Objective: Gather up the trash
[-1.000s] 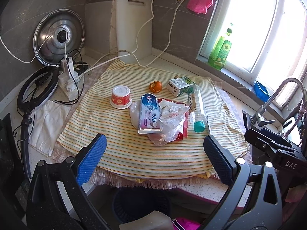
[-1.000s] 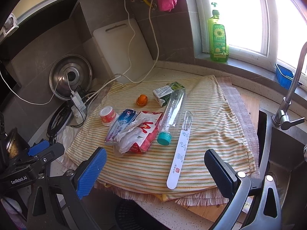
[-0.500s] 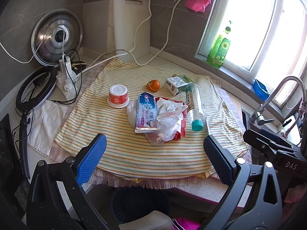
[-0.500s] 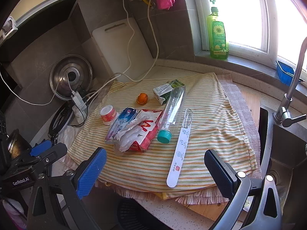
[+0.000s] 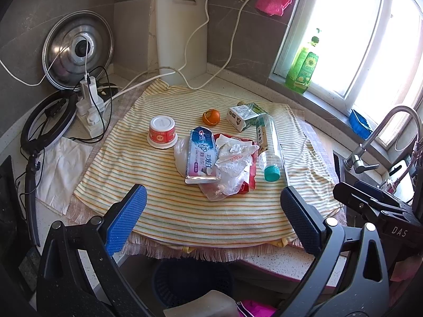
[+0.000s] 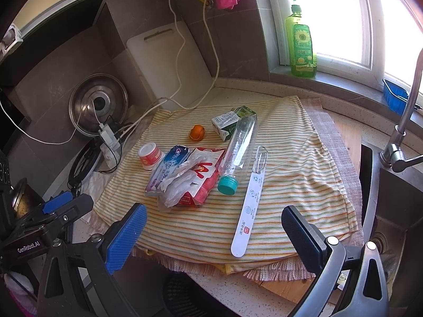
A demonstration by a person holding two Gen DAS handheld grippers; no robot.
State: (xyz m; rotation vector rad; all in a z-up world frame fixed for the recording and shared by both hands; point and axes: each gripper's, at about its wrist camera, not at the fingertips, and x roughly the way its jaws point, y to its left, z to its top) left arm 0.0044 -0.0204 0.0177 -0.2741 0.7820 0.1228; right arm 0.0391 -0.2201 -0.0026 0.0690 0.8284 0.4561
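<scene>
Trash lies on a striped cloth (image 5: 164, 206): a red-and-white cup (image 5: 161, 132), a toothpaste box (image 5: 202, 155), a crumpled clear bag (image 5: 232, 163) on a red wrapper (image 6: 205, 177), an orange peel (image 5: 211, 117), a small carton (image 5: 242, 115), a clear bottle with a teal cap (image 5: 268, 142) and a long white strip (image 6: 249, 203). My left gripper (image 5: 211, 222) is open and empty, near the cloth's front edge. My right gripper (image 6: 211, 232) is open and empty, in front of the strip. A dark bin (image 5: 190, 281) sits below the counter edge.
A sink with a tap (image 6: 401, 132) is at the right. A white cutting board (image 5: 181, 34), a pot lid (image 5: 78, 50), a power strip with cables (image 5: 90, 108) and a ring light (image 5: 47, 121) stand at the back left. A green soap bottle (image 6: 301, 39) is on the sill.
Both grippers have drifted slightly; the view has shifted a little. Nothing on the cloth has moved and both grippers stay open.
</scene>
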